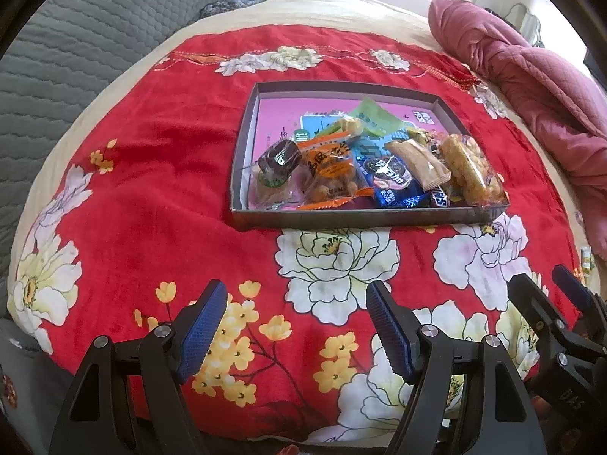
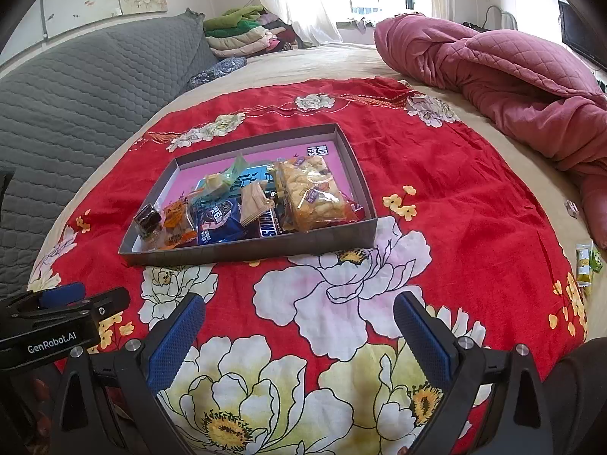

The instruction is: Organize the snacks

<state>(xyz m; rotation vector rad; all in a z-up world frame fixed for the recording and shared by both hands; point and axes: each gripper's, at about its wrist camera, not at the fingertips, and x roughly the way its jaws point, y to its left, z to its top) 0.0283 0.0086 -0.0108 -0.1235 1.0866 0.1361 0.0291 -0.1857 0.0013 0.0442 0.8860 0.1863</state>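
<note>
Grey tray (image 1: 353, 217) of wrapped snacks (image 1: 379, 167)

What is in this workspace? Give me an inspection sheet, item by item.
Surface: red floral blanket over a bed.
Job's things: grey tray holding wrapped snacks, bunched at its near end.
Clutter: small green-yellow packets at the blanket's right edge.
Grippers: left gripper and right gripper both open, empty, short of the tray.
Cables: nothing seen on the blanket.
Surroundings: pink quilt, grey headboard, folded laundry, window.
</note>
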